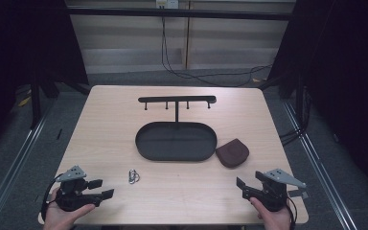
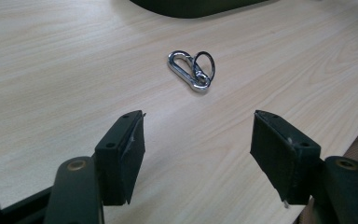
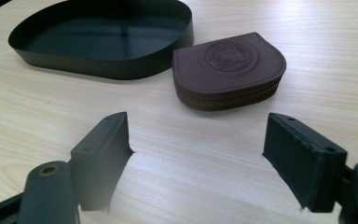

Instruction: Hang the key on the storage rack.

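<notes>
Both hands rest low at the table's near edge, the left gripper (image 1: pixel 100 189) gaping toward the carabiner (image 1: pixel 133 176) just ahead, the right gripper (image 1: pixel 242 188) spread wide, facing the brown pouch (image 1: pixel 232 152) beside the tray (image 1: pixel 146 148).

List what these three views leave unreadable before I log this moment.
- Carabiner: too small in the high view to tell its clip from its ring.
- Pouch: embossed emblem too blurred to read in the right gripper view; its far side is hidden by its own body.
- Tray: cut off by the top edge in the left gripper view.
- Rack: pegs too small to judge in the high view.
</notes>
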Demonstrator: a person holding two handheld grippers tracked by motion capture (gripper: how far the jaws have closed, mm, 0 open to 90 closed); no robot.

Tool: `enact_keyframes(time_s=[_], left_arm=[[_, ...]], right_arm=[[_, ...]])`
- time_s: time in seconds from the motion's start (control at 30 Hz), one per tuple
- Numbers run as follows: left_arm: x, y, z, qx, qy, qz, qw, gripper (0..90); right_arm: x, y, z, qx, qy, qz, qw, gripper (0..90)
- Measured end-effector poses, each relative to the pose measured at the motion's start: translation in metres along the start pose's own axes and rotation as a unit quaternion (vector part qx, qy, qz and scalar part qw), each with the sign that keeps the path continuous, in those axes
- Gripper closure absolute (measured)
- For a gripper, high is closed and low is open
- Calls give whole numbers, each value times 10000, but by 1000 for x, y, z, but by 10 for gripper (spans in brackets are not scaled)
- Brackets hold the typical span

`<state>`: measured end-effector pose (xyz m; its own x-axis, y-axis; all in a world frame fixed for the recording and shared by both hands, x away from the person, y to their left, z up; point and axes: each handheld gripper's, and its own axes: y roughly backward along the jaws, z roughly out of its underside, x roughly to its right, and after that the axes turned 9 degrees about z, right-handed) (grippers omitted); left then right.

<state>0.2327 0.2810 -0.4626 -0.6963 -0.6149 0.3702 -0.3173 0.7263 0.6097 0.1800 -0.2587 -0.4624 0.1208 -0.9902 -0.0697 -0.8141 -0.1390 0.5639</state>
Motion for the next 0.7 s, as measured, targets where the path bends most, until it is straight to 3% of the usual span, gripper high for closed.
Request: enact_keyframes(time_s=[0.1,0.23,0.3,0.47,0.5,0.57,0.7], left_arm=[[0,1,-1,-8,-34,16,10000,339],[-2,2,0,77,83,187,9998,335],[-1,2,0,91,88,178,9998,312],[-2,1,0,-61,125,191,9997,319],[-3,-2,0,-210,223,229,9993,327],[-4,-4,-1,-343,231,264,9988,334],[-4,-5,-5,-391,151,235,9988,365]], right_arm=[[0,1,0,25,1,-85,10000,209],[1,1,0,19,-1,-50,10000,208],[2,1,0,21,-57,-73,10000,207],[3,2,1,31,-112,-117,9999,214],[3,1,1,5,-99,-99,9999,215],[3,0,1,-46,-86,-112,9999,214],[2,-2,1,-167,-44,-209,9996,206]])
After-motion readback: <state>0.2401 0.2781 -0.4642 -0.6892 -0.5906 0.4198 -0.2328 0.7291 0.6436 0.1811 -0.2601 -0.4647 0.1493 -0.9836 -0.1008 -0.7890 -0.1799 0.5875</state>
